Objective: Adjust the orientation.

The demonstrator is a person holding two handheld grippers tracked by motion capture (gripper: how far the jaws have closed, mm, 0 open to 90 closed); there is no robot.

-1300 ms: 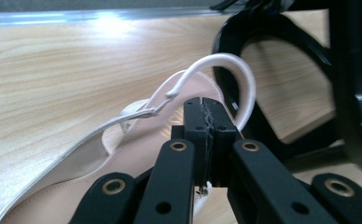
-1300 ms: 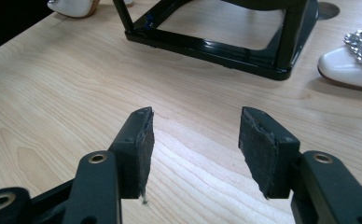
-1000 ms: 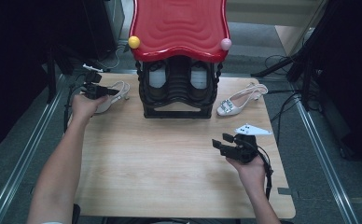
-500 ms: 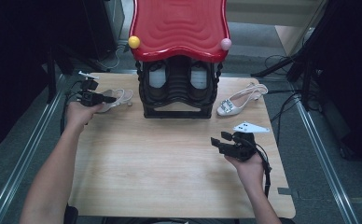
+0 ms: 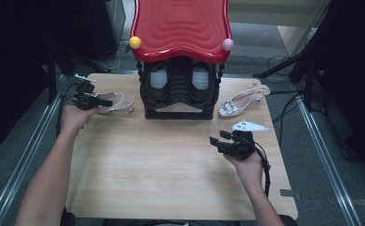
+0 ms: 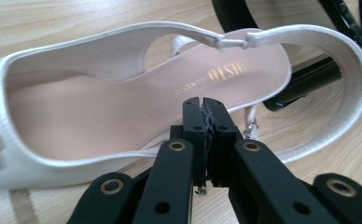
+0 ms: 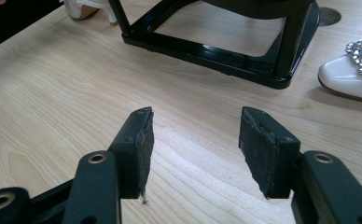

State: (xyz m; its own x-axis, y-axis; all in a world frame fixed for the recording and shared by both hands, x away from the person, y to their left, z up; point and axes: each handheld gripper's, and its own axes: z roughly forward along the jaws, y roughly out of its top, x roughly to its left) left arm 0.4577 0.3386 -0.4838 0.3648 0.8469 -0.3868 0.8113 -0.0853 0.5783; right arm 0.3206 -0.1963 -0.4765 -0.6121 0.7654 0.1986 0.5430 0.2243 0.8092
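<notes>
A white slingback shoe (image 5: pixel 120 100) with an inked insole (image 6: pixel 100 112) lies on the table's far left, beside the rack. My left gripper (image 5: pixel 108 102) (image 6: pixel 202 105) is shut on the shoe's near side edge, with the thin rim pinched between the pads. A second white shoe (image 5: pixel 239 101) (image 7: pixel 351 74) with a jewelled toe lies to the right of the rack. My right gripper (image 5: pixel 217 142) (image 7: pixel 195 135) hovers open over bare wood at the right, with nothing between its pads.
A black shoe rack (image 5: pixel 178 94) (image 7: pixel 216 51) with a red wavy top (image 5: pixel 180 28) stands at the back middle of the wooden table (image 5: pixel 162 174). Metal rails run along both sides of the table. Cables lie on the floor at the right.
My left hand has drawn a little to the left and nearer with the shoe, which has turned from slanted to lying level along the table. The right gripper has stayed put.
</notes>
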